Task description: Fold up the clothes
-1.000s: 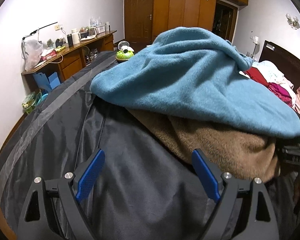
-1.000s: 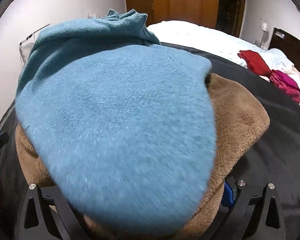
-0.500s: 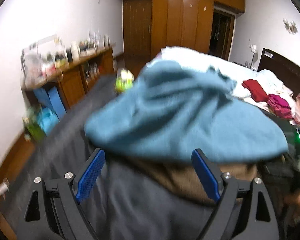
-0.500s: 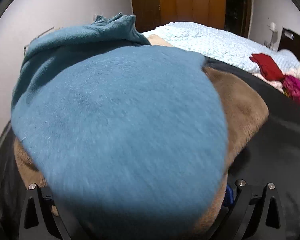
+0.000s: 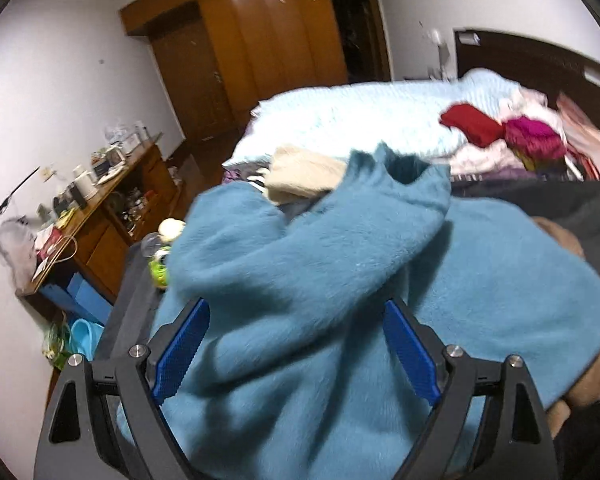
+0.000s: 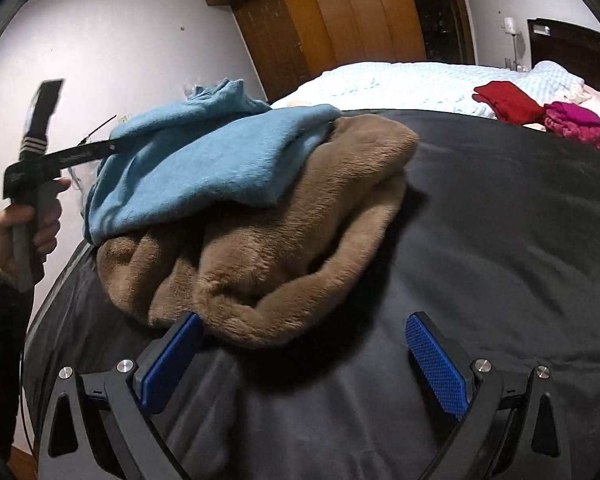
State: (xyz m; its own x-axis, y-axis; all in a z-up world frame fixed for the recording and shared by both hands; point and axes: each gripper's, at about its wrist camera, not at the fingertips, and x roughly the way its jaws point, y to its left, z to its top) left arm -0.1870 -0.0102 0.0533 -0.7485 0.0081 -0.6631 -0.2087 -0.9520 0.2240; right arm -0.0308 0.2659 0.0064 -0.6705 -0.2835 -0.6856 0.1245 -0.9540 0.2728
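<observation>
A fuzzy blue sweater (image 5: 308, 264) fills the left wrist view and lies on a brown fleece garment (image 6: 284, 240). Both rest as a stack on a black cover (image 6: 500, 220) spread over the bed. My left gripper (image 5: 296, 350) hovers open over the sweater, whose fabric shows between the blue pads (image 5: 180, 348). In the right wrist view the blue sweater (image 6: 204, 168) tops the stack. There a hand holds the left gripper (image 6: 80, 154) at the sweater's left edge. My right gripper (image 6: 304, 364) is open just in front of the brown fleece, holding nothing.
A pale blue quilt (image 6: 412, 80) covers the bed behind. Red (image 6: 508, 100) and magenta (image 6: 576, 124) clothes lie at the far right near the headboard. A cluttered wooden desk (image 5: 100, 208) stands along the left wall, with wardrobes (image 5: 268, 36) behind. A beige folded garment (image 5: 304, 176) lies beyond the sweater.
My right gripper has drawn back from under the stack, and its pads now show clear of the stack. My left gripper rose and swung right over the blue sweater.
</observation>
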